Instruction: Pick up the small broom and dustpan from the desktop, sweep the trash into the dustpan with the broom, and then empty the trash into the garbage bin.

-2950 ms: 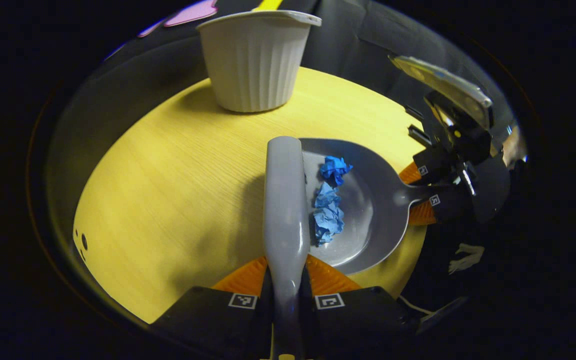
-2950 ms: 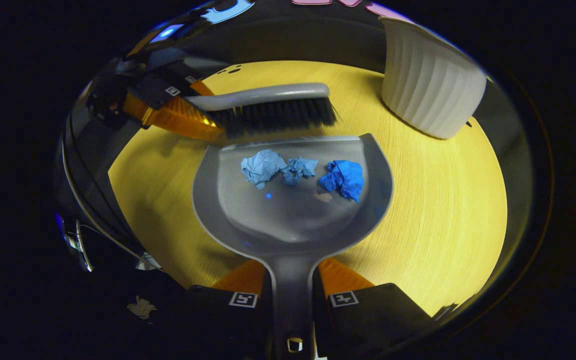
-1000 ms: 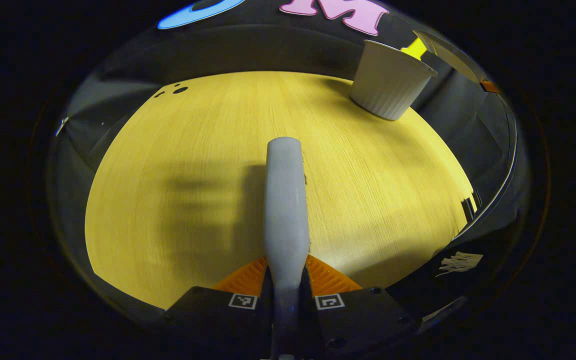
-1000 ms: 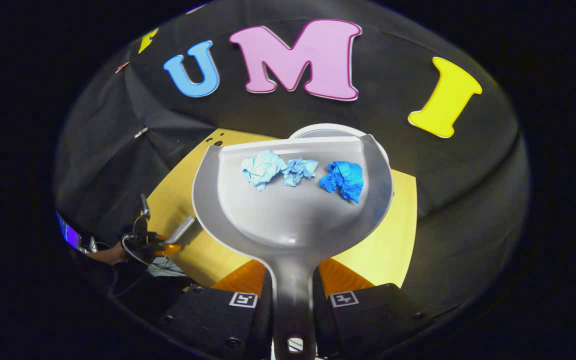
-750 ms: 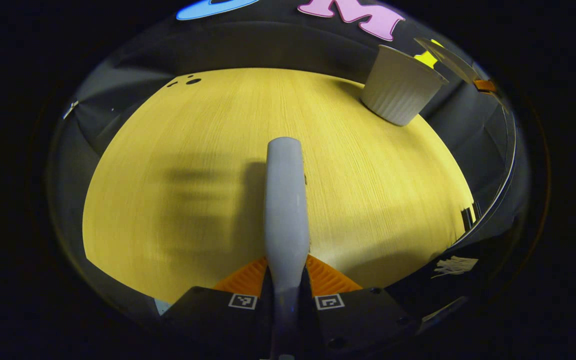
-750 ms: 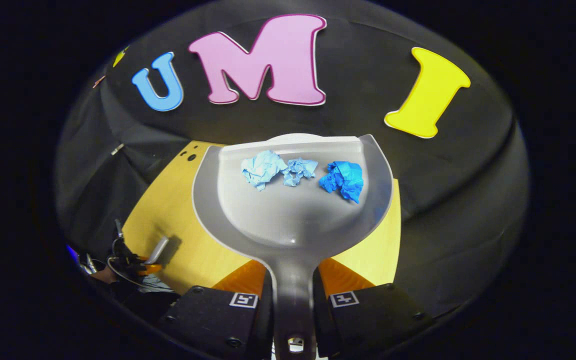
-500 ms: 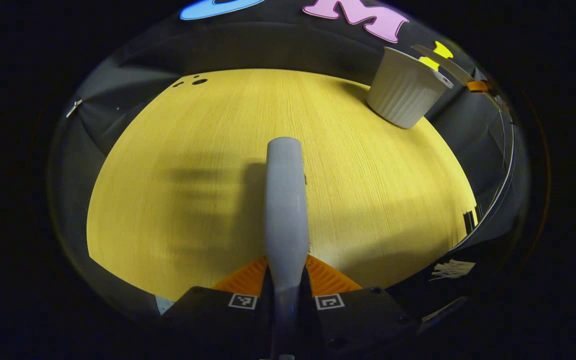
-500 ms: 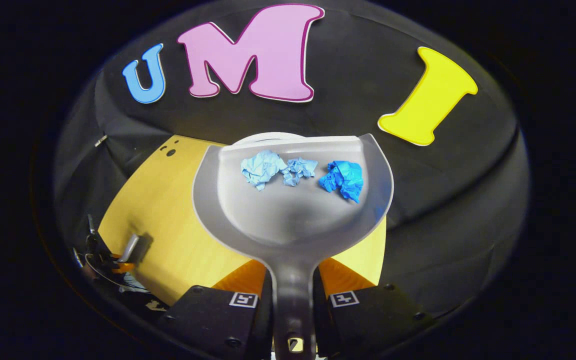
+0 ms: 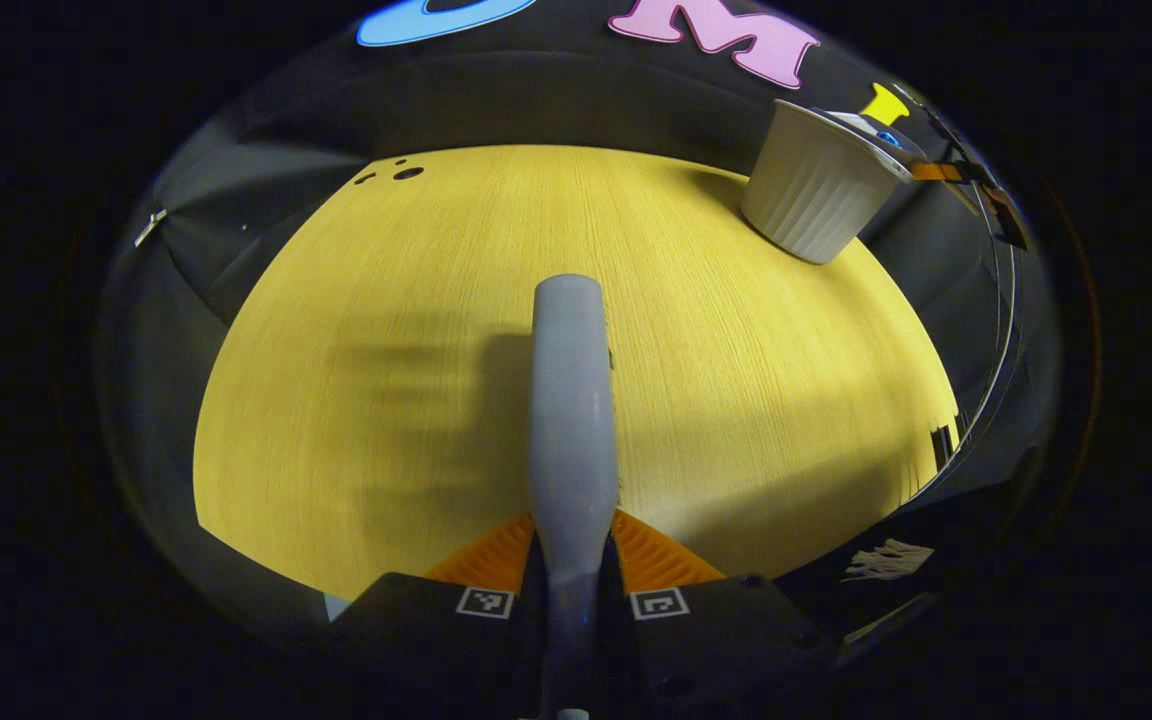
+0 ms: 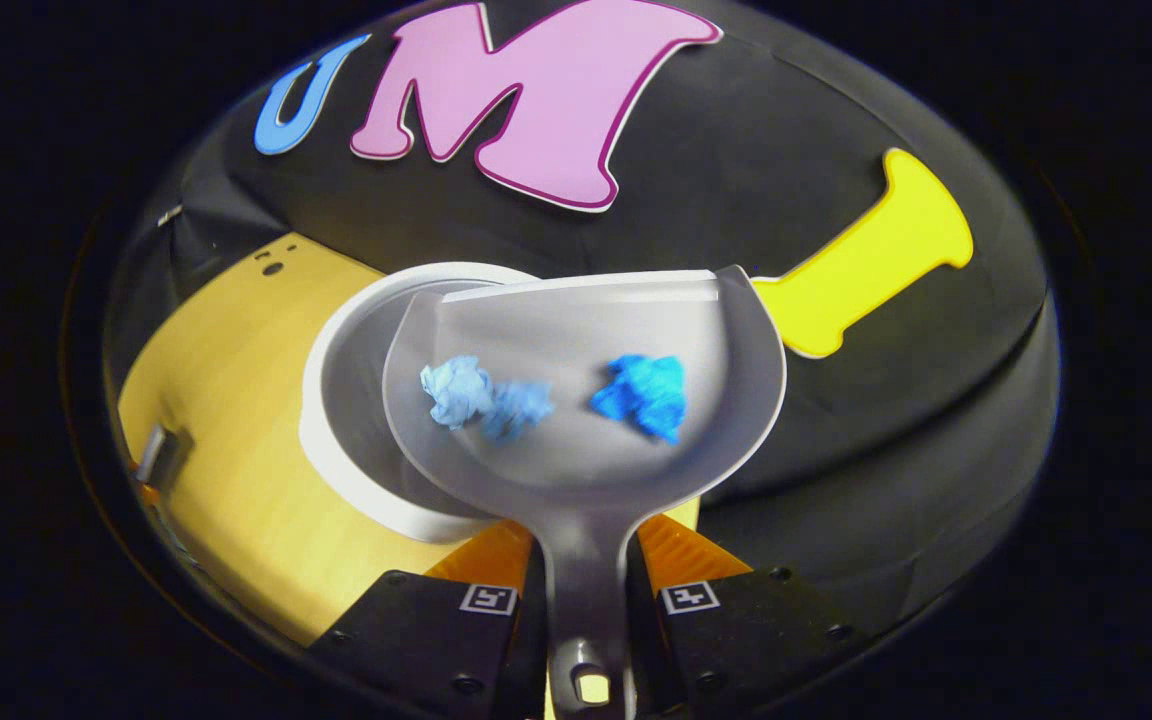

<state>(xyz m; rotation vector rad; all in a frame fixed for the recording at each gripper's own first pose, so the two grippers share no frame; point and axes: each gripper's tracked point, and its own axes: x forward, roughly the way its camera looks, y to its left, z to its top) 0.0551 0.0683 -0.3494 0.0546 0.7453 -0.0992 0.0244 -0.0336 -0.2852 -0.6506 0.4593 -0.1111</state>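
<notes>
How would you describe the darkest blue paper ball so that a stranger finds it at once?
Find the yellow desktop and the white garbage bin on it. Above the bin is a grey dustpan with three crumpled balls. The darkest blue paper ball lies alone on the right; the two paler ones touch each other.

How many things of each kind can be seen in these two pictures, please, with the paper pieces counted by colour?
Light blue paper balls: 2
Darker blue paper ball: 1
Dustpan, held by the right claw: 1
Broom, held by the left claw: 1
White garbage bin: 1
Total: 6
</notes>
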